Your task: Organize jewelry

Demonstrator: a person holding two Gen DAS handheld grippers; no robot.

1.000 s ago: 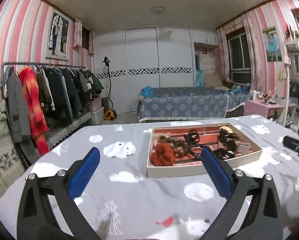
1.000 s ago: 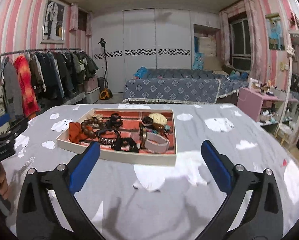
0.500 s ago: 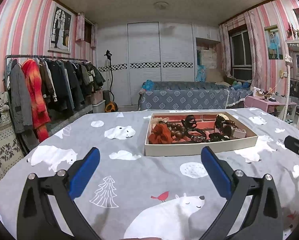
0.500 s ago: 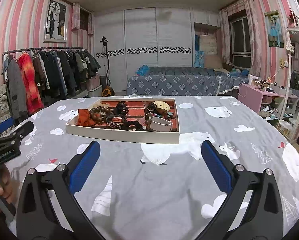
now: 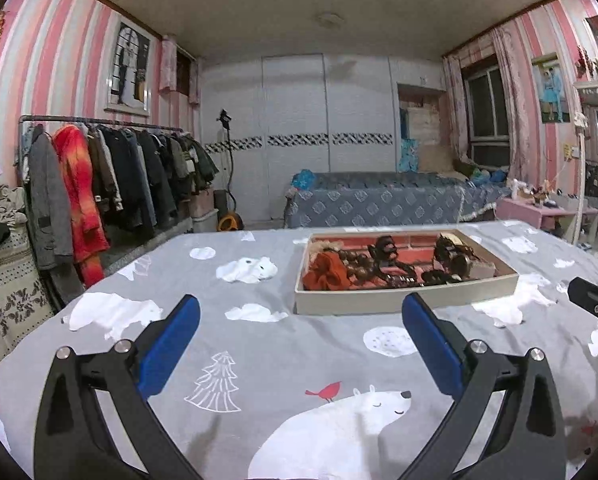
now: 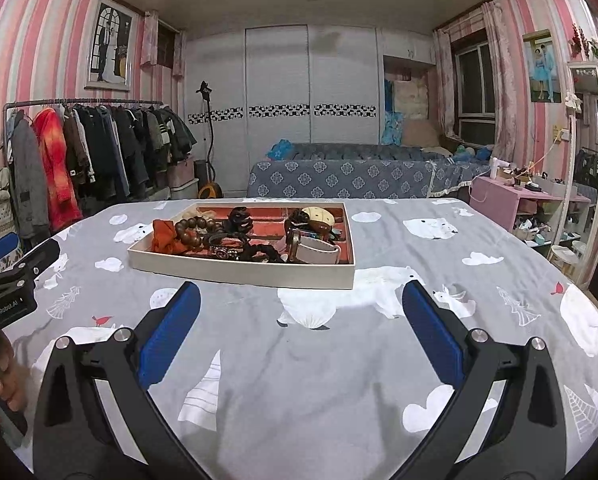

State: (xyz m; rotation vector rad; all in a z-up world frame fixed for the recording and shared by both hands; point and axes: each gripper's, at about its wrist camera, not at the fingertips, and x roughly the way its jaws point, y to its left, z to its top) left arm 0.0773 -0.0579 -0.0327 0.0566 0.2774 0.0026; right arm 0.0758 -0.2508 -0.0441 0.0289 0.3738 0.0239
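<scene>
**Both claws lower and level, tray ahead**

Since a second ago I've dropped both views flatter over the table point(image 6: 299, 380). My left gripper point(image 5: 299, 344) and right gripper point(image 6: 299, 320) gape wide, holding nothing. The jewelry tray point(image 6: 235, 270) sits ahead of both, well apart, heaped with bracelets point(image 6: 197, 232). Bare cloth lies between; the table's right edge point(image 6: 579, 284) is near.

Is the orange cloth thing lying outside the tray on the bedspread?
No, the orange cloth piece sits inside the tray, at its left end.
</scene>
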